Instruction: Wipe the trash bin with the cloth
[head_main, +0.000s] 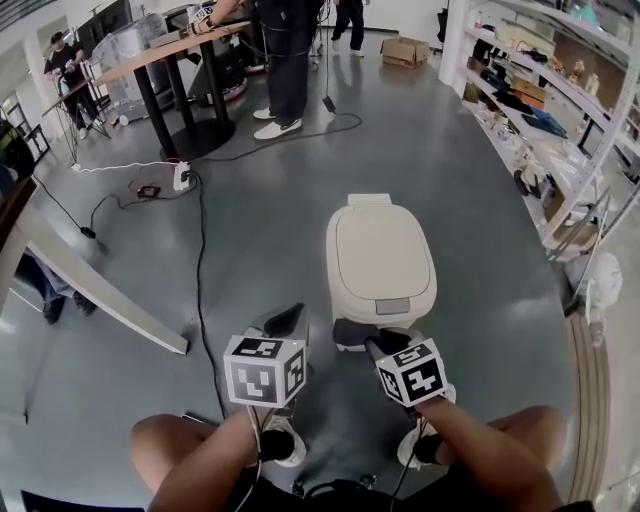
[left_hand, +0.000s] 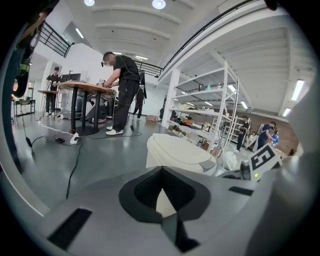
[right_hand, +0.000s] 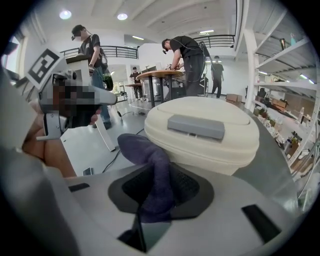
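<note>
Cream plastic with its lid down, the trash bin (head_main: 380, 262) stands on the grey floor (head_main: 250, 230) at my 12 o'clock, just ahead of both grippers; my right gripper (head_main: 362, 343) has its jaws clamped tight on a dark purple cloth (right_hand: 145, 149), which bunches up out of the pads close against the bin's front edge, below the grey lid latch (right_hand: 196, 126); whether cloth and bin actually touch I cannot tell; my left gripper (head_main: 286, 320) hangs at 9 o'clock of the right one, jaws brought together at the tips with nothing between them, pointing toward the bin's left side; a black cable (head_main: 200, 270) runs over the floor at 10 o'clock; white shelving (head_main: 560, 85) lines the room at 2 o'clock.
</note>
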